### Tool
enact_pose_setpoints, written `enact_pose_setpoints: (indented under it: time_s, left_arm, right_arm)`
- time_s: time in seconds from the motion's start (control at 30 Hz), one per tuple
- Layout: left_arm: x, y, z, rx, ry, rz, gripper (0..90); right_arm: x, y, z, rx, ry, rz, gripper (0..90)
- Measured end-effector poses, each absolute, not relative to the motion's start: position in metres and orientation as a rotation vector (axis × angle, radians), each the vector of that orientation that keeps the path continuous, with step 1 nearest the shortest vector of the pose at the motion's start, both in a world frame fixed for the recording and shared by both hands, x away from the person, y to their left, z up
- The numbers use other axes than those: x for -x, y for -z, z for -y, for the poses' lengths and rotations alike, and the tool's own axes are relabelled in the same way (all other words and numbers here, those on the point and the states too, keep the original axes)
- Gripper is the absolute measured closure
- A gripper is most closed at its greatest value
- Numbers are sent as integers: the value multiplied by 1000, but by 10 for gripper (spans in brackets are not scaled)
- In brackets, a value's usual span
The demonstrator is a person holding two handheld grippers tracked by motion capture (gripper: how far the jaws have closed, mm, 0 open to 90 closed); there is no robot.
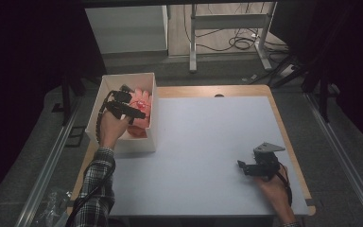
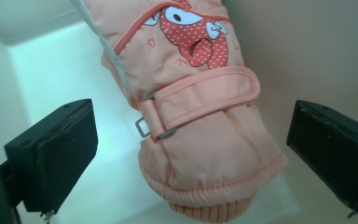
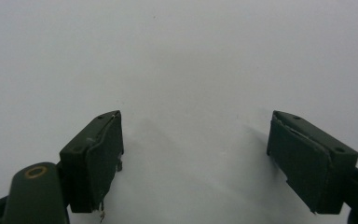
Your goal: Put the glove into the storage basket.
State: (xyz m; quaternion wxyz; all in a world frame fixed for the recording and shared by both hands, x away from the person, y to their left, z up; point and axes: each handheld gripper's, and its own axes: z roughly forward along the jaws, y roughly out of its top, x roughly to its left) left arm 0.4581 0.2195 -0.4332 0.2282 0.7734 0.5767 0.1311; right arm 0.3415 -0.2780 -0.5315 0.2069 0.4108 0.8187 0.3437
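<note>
The left claw (image 2: 191, 154) hangs spread wide inside the white box (image 1: 105, 90), its jaws either side of a pink mitten (image 2: 200, 121) without touching it. The right claw (image 3: 193, 158), also spread, holds nothing over the counter (image 1: 198, 137).

**Open tongs over bare counter**

The right tongs (image 3: 193, 163) rise from the bottom edge of the right gripper view with their two black jaws spread wide apart, one at the lower left, one at the lower right. Nothing sits in the gap between them. Behind and beneath lies the pale grey counter (image 3: 182, 56), smooth and plain. Each jaw throws a soft shadow on that surface close by.
</note>
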Motion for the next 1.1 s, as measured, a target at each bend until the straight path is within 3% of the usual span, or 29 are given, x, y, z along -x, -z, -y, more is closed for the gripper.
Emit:
enact_pose_setpoints:
  time_s: [1.1]
  left_arm:
    - [-414, 419, -226, -2021, -404, -1349, 4]
  right_arm:
    - [-341, 532, 278, -1142, -956, -2280, 187]
